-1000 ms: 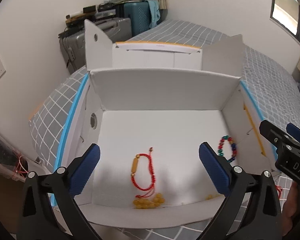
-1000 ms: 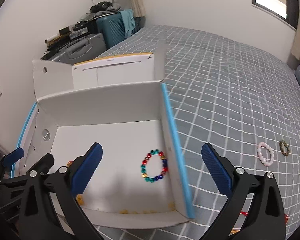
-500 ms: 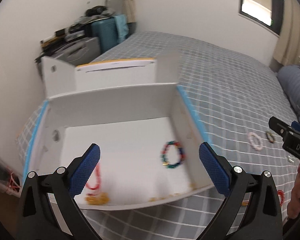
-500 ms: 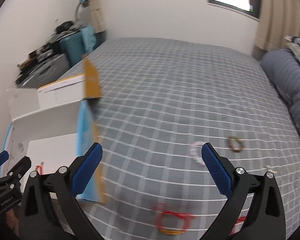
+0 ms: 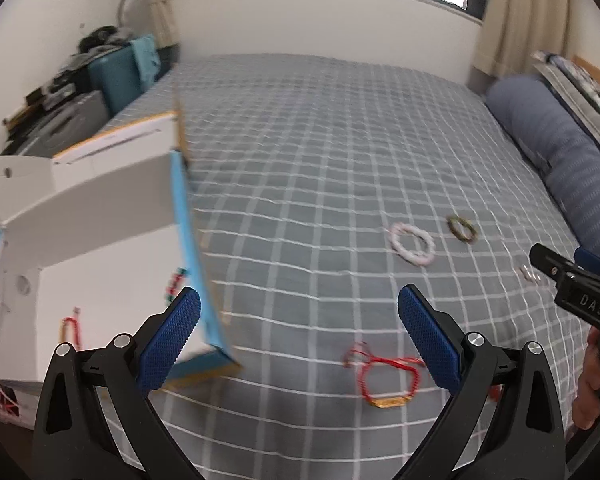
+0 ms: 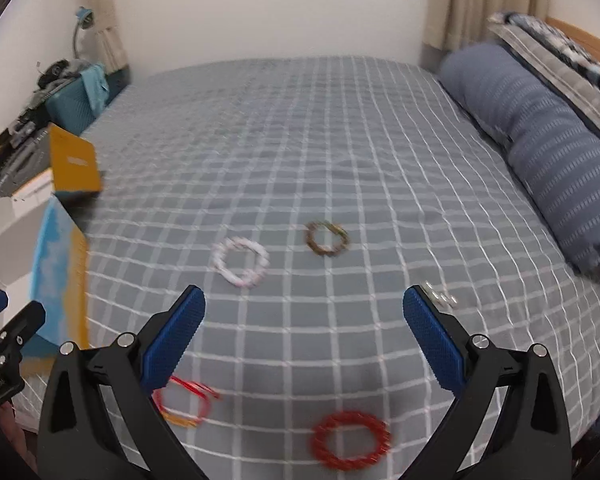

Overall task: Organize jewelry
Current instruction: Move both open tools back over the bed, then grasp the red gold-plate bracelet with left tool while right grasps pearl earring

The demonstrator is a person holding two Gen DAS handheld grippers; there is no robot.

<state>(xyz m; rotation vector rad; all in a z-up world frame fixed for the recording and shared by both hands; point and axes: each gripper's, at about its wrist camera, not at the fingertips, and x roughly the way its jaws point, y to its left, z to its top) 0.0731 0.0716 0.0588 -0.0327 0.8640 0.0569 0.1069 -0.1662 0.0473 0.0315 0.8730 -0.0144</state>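
My left gripper [image 5: 300, 336] is open and empty above the grey checked bed, right of the white box [image 5: 100, 280]. The box holds a red cord bracelet [image 5: 71, 330] and a multicoloured bead bracelet [image 5: 175, 284]. On the bed lie a red cord bracelet with a gold bar [image 5: 384, 376], a pink bead bracelet [image 5: 412, 242], a brown-green bracelet [image 5: 462, 229] and small silver earrings [image 5: 530, 274]. My right gripper [image 6: 304, 338] is open and empty over the bed. Ahead of it lie the pink bracelet [image 6: 240, 262], the brown-green bracelet [image 6: 326, 238], a red bead bracelet [image 6: 350, 440], the red cord bracelet [image 6: 182, 402] and the earrings [image 6: 440, 298].
A blue bolster pillow [image 6: 540, 148] lies along the right side of the bed. Suitcases and clutter [image 5: 88, 80] stand by the wall at the far left. The box's blue-edged right wall [image 5: 190, 248] stands close to my left gripper's left finger.
Both grippers have swung right, away from the box interior and out over the bed where the loose jewelry lies. Both stay open and empty.
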